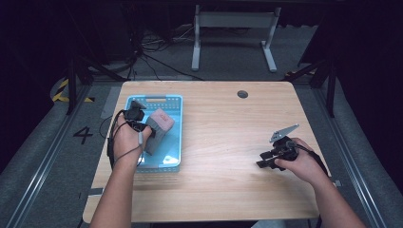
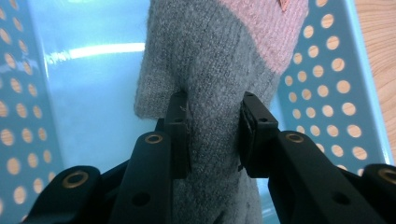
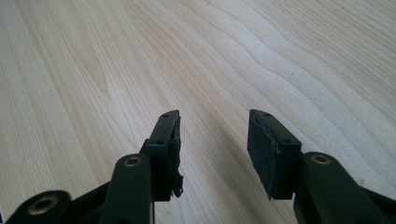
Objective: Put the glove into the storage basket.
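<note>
Left gripper (image 2: 212, 135) clamped on a grey-and-pink knitted glove (image 2: 219, 70), held over the blue perforated basket (image 2: 327, 93); right gripper (image 3: 212, 149) parted with nothing between the jaws, low over the bare table (image 3: 280, 56) well to the right of the basket. Likely to snag on the basket wall, or slip from the soft pinch and drape over the rim; lower end of the glove cut off behind the jaws, contact with the basket floor impossible to tell.

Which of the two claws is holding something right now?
The left claw, over the blue basket: its pads pinch the grey and pink knitted sock. The right claw stands open above bare tabletop, holding nothing.
</note>
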Motion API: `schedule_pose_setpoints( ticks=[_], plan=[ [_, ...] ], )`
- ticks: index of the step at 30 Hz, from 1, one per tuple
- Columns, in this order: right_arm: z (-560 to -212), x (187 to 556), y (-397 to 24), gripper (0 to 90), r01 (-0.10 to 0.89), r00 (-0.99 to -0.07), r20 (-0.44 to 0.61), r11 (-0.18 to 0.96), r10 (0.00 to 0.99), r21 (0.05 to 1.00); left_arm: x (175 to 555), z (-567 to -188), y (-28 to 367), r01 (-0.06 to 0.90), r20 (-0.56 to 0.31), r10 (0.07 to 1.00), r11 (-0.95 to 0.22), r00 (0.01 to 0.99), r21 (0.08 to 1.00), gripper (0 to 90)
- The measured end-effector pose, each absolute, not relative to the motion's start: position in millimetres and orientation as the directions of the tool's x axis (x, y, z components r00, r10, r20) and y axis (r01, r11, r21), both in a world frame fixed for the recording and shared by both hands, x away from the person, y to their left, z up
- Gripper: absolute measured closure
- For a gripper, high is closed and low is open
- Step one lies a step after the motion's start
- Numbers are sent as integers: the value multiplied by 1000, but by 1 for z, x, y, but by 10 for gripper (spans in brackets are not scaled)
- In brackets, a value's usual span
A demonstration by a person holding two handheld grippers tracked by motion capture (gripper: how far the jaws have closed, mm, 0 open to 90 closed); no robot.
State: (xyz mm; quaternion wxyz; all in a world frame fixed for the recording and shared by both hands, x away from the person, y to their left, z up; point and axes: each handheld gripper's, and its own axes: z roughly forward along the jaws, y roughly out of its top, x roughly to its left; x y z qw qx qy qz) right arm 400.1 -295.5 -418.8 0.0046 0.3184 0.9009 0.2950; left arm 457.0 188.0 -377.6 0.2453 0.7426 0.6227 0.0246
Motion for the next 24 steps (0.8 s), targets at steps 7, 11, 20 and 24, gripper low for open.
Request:
schedule_pose_setpoints(
  ticks=[7, 11, 20, 24],
  plan=[
    [-420, 401, -296, 546, 568, -799, 178, 623, 575, 538, 463, -390, 191, 929, -280, 943, -69, 180, 364, 688],
    [-420, 400, -294, 543, 570, -797, 177, 624, 577, 534, 465, -395, 191, 935, -282, 946, -56, 162, 349, 687],
    [-420, 400, -297, 539, 574, -793, 178, 615, 583, 541, 465, -404, 192, 939, -282, 951, -28, 131, 341, 681],
    [-419, 400, -297, 537, 567, -798, 177, 618, 577, 545, 466, -407, 191, 942, -284, 951, -22, 123, 334, 677]
  ],
)
